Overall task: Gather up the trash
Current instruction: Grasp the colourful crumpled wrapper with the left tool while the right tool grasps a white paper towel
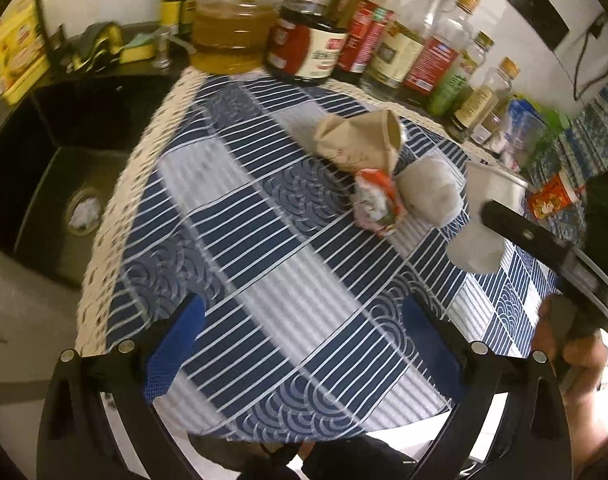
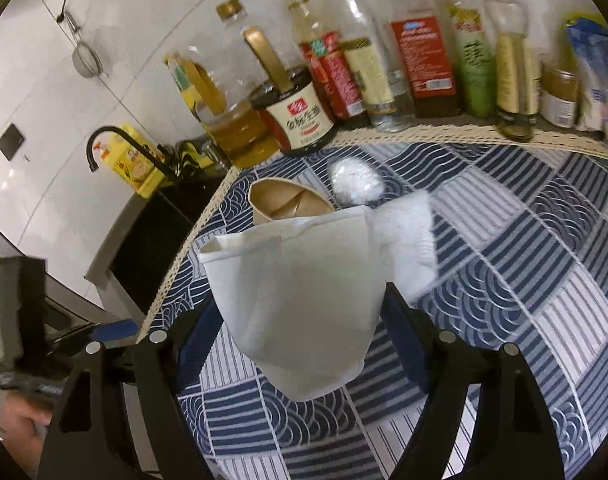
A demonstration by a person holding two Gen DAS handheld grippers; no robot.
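Observation:
My right gripper is shut on a white paper cup, held on its side above the blue striped cloth; the cup also shows in the left wrist view. A white tissue lies just behind the cup. A crushed brown paper cup, a red and white wrapper and a crumpled white plastic ball lie together on the cloth. My left gripper is open and empty, low over the near part of the cloth.
A row of sauce and oil bottles lines the back edge of the counter. A black sink with a black faucet lies to the left. A dark soy jar stands near the trash.

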